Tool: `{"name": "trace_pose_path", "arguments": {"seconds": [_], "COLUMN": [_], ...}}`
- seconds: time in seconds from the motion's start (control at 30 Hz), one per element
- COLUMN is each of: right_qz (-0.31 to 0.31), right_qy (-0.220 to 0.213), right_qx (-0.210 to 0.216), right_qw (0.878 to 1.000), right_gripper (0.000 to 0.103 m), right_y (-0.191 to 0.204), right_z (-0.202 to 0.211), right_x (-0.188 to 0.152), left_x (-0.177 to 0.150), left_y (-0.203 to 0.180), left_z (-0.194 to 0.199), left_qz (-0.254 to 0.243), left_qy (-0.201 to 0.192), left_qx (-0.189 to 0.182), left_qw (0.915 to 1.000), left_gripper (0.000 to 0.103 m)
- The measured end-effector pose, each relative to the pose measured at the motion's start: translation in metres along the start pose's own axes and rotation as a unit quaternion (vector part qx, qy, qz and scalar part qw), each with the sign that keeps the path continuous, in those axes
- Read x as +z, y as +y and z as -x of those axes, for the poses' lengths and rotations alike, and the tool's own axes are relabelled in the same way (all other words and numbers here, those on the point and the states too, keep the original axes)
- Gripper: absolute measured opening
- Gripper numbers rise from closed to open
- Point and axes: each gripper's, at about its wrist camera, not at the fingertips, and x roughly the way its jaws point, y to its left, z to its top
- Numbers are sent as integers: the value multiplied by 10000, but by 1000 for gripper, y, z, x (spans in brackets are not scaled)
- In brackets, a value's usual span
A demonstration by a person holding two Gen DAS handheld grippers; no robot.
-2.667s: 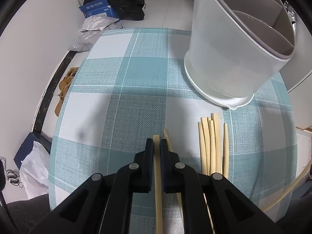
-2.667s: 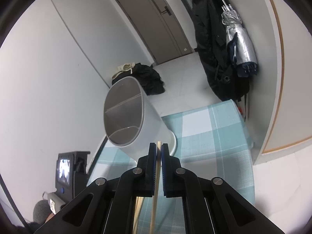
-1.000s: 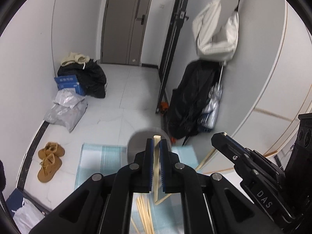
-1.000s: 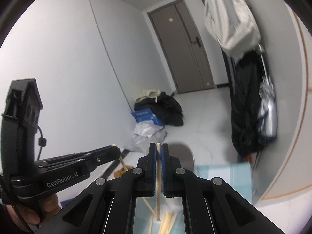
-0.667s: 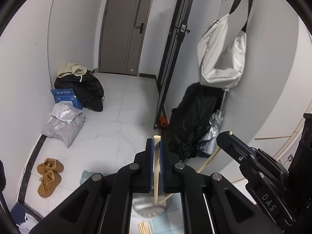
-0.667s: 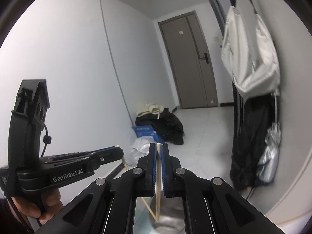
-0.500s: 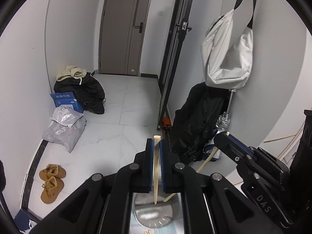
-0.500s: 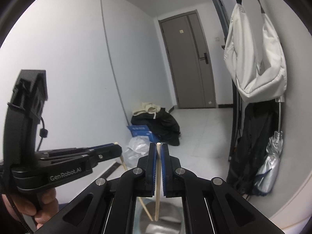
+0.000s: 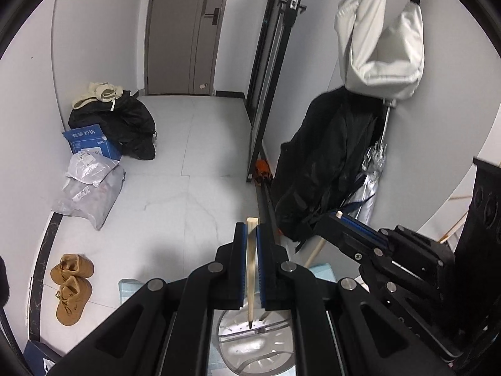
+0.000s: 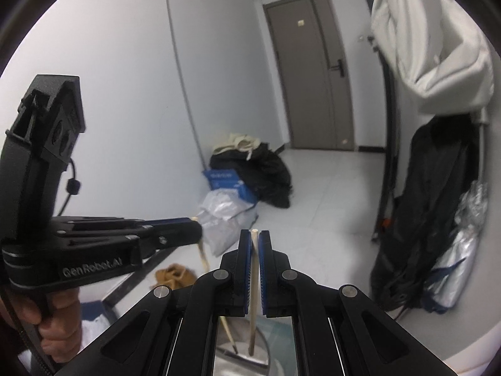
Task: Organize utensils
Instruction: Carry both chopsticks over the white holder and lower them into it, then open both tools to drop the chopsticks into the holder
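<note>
Chopsticks are clamped in both grippers above the holder. The left gripper (image 9: 250, 238) has its blue-lined jaws pressed on a pale chopstick (image 9: 250, 269) that stands nearly upright between them, blunt end just above the fingertips and dark tip hanging over the open mouth of the white utensil holder (image 9: 250, 332), whose perforated bottom and divider show below. The right gripper (image 10: 255, 244) grips a second chopstick (image 10: 253, 297) in the same way, its lower end reaching down into the holder's mouth (image 10: 260, 357). In the left wrist view the right gripper comes in from the right, with its chopstick slanting down toward the holder; in the right wrist view the left gripper (image 10: 195, 227) comes in from the left, held by a hand (image 10: 59, 326). Compared with half a second ago, the holder now shows more fully under the left gripper, and the chopstick tip sits over its inside rather than at its far rim; a corner of the teal checked tablecloth (image 9: 322, 269) has come into sight beside it. A second ago the loose chopsticks on the cloth were in the lower part of both views; they are now out of sight. Both grips are unchanged. Beyond lie the floor, a pair of tan shoes (image 9: 72, 288) and a dark coat (image 9: 325, 163).
</note>
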Motion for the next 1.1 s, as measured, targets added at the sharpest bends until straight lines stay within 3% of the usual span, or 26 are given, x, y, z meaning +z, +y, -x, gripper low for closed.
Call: {"name": "trace_pose_path", "arguments": {"seconds": [0.1, 0.23, 0.4, 0.53, 0.67, 0.93, 1.1], "right_qz": [-6, -112, -208, -462, -674, -734, -786], "right_qy": [158, 378, 380, 256, 59, -318, -502], "right_qx": [192, 379, 358, 164, 2, -269, -377], "right_qw": [9997, 9985, 9984, 9985, 9977, 9964, 9949], "right_gripper": [4, 7, 9, 34, 37, 57, 64], "right_y": [-1, -2, -4, -7, -7, 15, 31], "right_z": [-7, -14, -6, 5, 28, 80, 108], "right_x": [-7, -16, -21, -22, -23, -28, -39], "left_x": [-4, -6, -9, -14, -20, -41, -60], "left_y": [2, -1, 6, 9, 9, 2, -2], "left_z": [-6, -7, -5, 9, 23, 55, 75], "left_qz": [23, -57, 130, 269, 302, 356, 464], "left_qy": [96, 19, 95, -12, -96, -331, -530], "left_qx": [-38, 241, 378, 528, 703, 938, 1049], "left_qw": [9999, 9997, 9992, 9982, 9970, 9944, 9920], "left_gripper": [2, 5, 37, 46, 54, 65, 77]}}
